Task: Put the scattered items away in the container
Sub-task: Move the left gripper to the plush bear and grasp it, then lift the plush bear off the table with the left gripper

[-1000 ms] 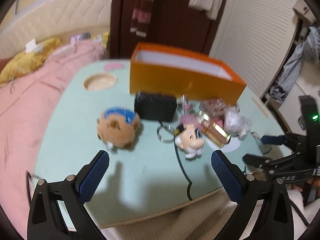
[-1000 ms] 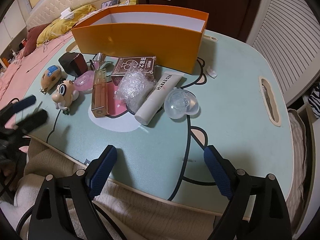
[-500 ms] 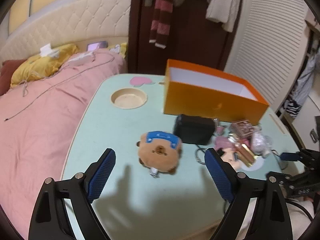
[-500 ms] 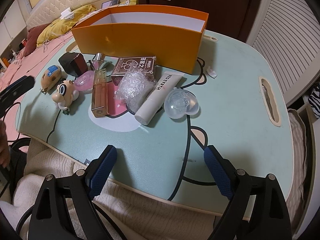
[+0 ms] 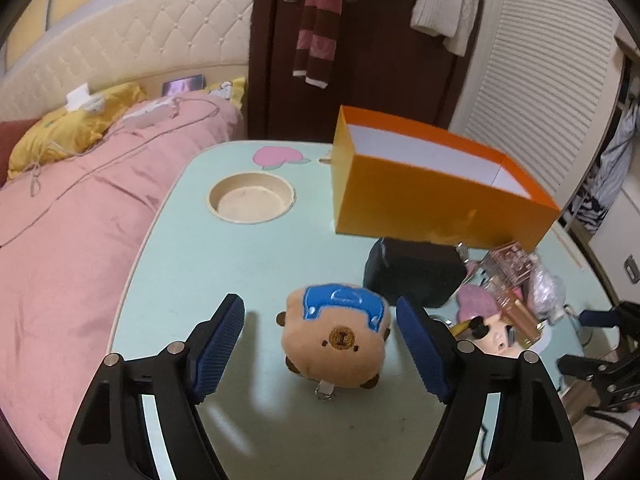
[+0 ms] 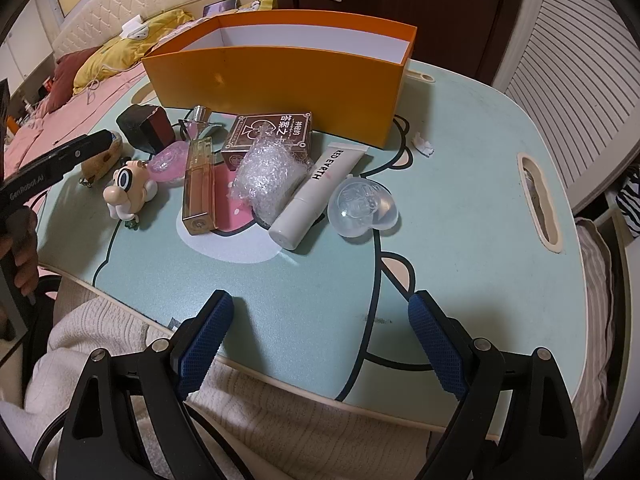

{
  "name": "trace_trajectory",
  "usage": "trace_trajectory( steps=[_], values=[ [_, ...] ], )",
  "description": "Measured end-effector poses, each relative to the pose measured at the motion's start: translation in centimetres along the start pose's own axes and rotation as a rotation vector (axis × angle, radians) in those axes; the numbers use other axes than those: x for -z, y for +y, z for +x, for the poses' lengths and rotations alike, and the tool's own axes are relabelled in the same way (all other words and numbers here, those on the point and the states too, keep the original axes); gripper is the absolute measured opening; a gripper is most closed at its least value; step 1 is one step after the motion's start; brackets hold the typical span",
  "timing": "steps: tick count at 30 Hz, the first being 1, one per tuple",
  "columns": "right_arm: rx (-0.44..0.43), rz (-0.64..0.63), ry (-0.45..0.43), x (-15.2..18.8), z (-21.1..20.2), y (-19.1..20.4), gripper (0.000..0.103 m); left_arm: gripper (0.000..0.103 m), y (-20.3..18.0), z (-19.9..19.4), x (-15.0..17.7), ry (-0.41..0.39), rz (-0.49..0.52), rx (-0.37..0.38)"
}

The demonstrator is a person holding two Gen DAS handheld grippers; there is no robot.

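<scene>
An open orange box (image 5: 436, 200) stands at the back of the mint table (image 5: 224, 288); it also shows in the right wrist view (image 6: 280, 72). My left gripper (image 5: 320, 340) is open, its blue pads on either side of a brown plush toy with a blue patch (image 5: 336, 340), not touching it. My right gripper (image 6: 318, 344) is open and empty over the table's near edge. Scattered before the box lie a black case (image 6: 146, 128), a cartoon figure (image 6: 128, 190), a perfume bottle (image 6: 198, 184), a brown card box (image 6: 268, 136), crumpled plastic (image 6: 268, 176), a white tube (image 6: 316, 196) and a clear shell (image 6: 362, 208).
A round cup recess (image 5: 251, 198) sits in the table's far left. A pink bed (image 5: 60, 208) borders the table's left side. A slot handle (image 6: 538, 204) is cut near the right edge. A cream knitted sleeve (image 6: 120, 344) lies under my right gripper.
My left gripper has swung left and come forward, so the plush toy now sits between its open pads. The right gripper has not moved.
</scene>
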State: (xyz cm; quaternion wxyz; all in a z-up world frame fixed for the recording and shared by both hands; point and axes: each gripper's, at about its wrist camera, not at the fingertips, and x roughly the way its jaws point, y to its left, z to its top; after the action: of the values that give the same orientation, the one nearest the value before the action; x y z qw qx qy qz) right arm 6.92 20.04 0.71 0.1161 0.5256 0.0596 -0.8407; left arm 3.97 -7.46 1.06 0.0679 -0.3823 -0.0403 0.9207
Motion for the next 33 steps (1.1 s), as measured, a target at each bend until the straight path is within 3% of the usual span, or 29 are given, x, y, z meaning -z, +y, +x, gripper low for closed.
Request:
trace_trajectory(
  steps=[5,6,7,13,33],
  values=[
    [0.0,0.001,0.0,0.0,-0.1,-0.1,0.09,0.064,-0.1,0.1,0.2,0.0,-0.005,0.007],
    [0.001,0.001,0.001,0.0,-0.1,-0.2,0.09,0.048,-0.2,0.0,0.4,-0.001,-0.004,0.009],
    [0.001,0.001,0.001,0.0,-0.1,-0.2,0.09,0.042,-0.3,0.0,0.5,-0.002,-0.004,-0.002],
    [0.01,0.012,0.008,0.1,0.0,-0.5,0.096,0.042,-2.0,-0.6,1.3,-0.013,0.046,-0.023],
    [0.011,0.02,0.003,0.4,-0.1,0.1,0.096,0.042,-4.8,-2.2,2.1,-0.05,0.109,-0.082]
  ],
)
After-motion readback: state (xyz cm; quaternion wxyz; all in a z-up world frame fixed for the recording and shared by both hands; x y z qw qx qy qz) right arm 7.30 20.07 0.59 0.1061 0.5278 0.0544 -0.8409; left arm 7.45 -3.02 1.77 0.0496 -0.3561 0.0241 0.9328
